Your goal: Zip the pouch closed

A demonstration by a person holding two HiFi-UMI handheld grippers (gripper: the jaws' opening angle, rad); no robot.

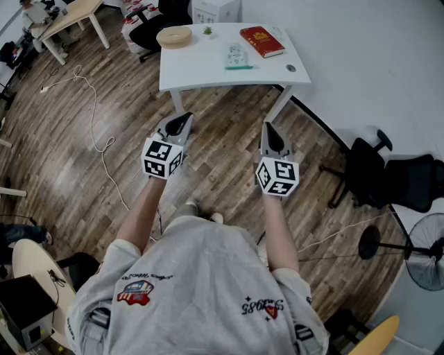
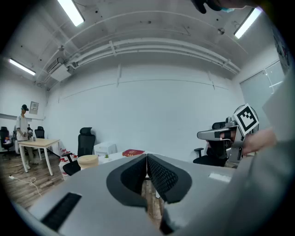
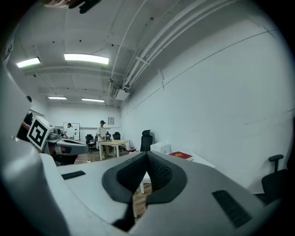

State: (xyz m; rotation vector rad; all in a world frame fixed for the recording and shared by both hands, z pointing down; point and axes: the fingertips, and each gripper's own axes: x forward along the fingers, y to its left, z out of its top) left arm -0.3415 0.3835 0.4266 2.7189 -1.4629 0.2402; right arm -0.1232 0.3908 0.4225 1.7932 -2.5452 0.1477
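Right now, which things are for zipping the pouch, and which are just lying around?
For the job: pouch, left gripper, right gripper, both shut and empty.
Just lying about: red book, round box, little plant, all on the white table.

You face a white table [image 1: 208, 69] on a wood plank floor [image 1: 76, 180], with a loose white cable [image 1: 97, 132] trailing over the boards to your left. A black office chair [image 1: 392, 177] and a standing fan [image 1: 424, 260] sit on your right, and a light wooden table [image 1: 69, 15] is far left. The walls [image 2: 152, 110] are plain white; overhead, tube lights [image 3: 86, 58] are on under a white ceiling [image 3: 92, 32] with pipes.
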